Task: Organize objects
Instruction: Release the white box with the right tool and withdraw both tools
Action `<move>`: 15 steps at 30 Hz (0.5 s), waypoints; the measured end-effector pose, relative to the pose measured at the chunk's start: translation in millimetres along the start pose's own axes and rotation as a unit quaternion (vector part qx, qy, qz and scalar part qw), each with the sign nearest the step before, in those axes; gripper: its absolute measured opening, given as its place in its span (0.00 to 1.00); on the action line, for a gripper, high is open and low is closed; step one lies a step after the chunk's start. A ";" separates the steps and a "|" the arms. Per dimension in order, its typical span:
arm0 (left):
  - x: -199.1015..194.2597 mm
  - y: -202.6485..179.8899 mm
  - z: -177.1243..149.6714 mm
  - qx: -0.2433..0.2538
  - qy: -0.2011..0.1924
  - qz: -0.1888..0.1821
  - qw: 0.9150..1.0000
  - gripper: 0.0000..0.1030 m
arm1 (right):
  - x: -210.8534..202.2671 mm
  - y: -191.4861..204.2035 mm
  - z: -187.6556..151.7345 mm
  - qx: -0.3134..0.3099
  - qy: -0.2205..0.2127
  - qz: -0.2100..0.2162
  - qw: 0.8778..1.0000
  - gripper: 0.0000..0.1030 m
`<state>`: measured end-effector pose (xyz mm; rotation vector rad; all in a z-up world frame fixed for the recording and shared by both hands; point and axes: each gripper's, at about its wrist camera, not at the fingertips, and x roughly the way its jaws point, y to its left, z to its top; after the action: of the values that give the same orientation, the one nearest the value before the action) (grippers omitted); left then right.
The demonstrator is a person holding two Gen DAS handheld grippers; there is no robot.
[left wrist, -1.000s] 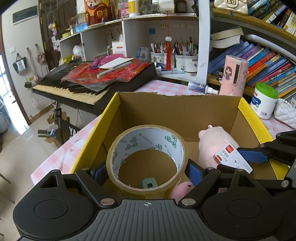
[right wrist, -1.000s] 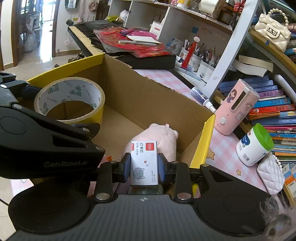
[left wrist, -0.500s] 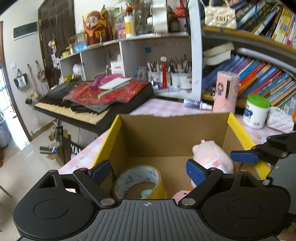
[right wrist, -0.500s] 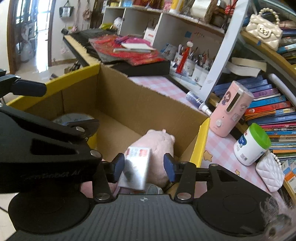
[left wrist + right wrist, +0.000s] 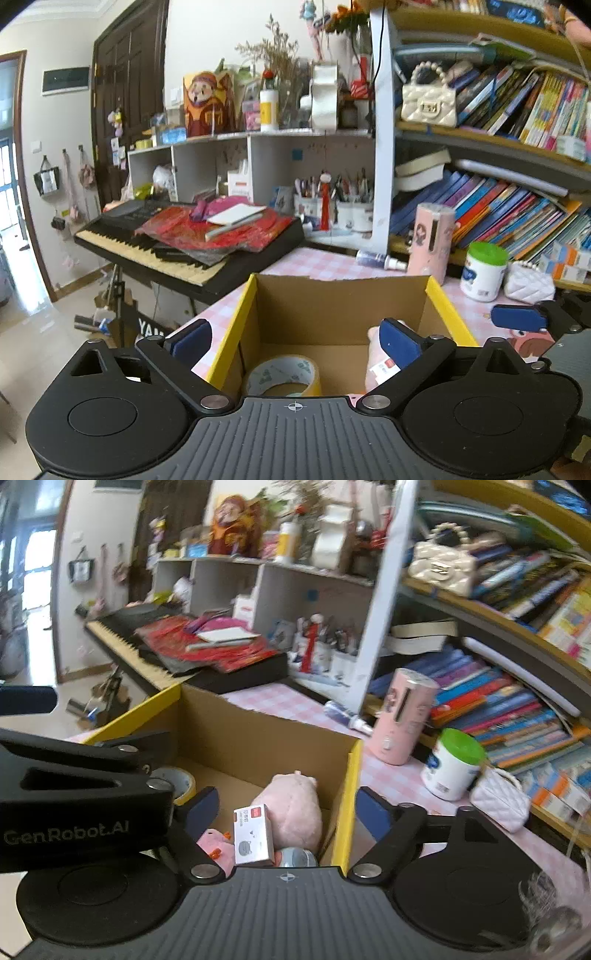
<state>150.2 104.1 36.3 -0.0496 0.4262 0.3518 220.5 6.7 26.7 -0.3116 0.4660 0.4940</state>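
Hovering with jaws apart and empty, the left gripper and right gripper could snag the cardboard box rim.

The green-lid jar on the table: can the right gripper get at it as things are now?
Probably yes. The jar stands outside the box, ahead and to the right of the open, empty right gripper. Only a white purse sits close beside it; nothing blocks the way.
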 end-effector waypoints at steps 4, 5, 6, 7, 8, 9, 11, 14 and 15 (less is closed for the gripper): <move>-18.5 4.2 -8.4 -0.004 -0.011 -0.011 1.000 0.98 | -23.5 4.6 -9.3 0.026 -0.007 -0.027 0.999 0.88; -22.8 5.5 -11.3 -0.005 -0.012 -0.014 1.000 0.98 | -29.2 6.2 -12.6 0.033 -0.007 -0.034 0.999 0.89; -26.2 6.2 -14.1 -0.004 -0.011 -0.016 1.000 0.98 | -34.8 8.0 -16.5 0.040 -0.006 -0.040 0.998 0.90; -30.5 7.4 -17.7 -0.003 -0.010 -0.019 1.000 0.98 | -40.1 9.8 -20.7 0.047 -0.003 -0.048 0.998 0.91; -34.5 8.3 -21.2 -0.002 -0.008 -0.021 1.000 0.98 | -45.1 11.1 -25.2 0.055 0.001 -0.055 0.997 0.91; -38.5 9.3 -24.8 -0.001 -0.005 -0.023 1.000 0.98 | -49.3 12.3 -29.8 0.061 0.006 -0.060 0.996 0.91; -47.8 12.5 -32.4 0.000 0.000 -0.026 1.000 0.98 | -57.6 14.7 -39.0 0.075 0.019 -0.069 0.995 0.91; -63.6 16.7 -44.3 -0.004 0.005 -0.032 0.999 0.98 | -71.9 18.4 -53.4 0.099 0.039 -0.081 0.991 0.91; -67.9 17.3 -47.7 -0.005 0.008 -0.034 0.999 0.98 | -77.1 20.4 -58.2 0.105 0.042 -0.085 0.990 0.91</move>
<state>67.6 92.6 21.4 -0.0761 0.4381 0.2862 129.4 -28.4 12.1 -0.1685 0.5635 0.2646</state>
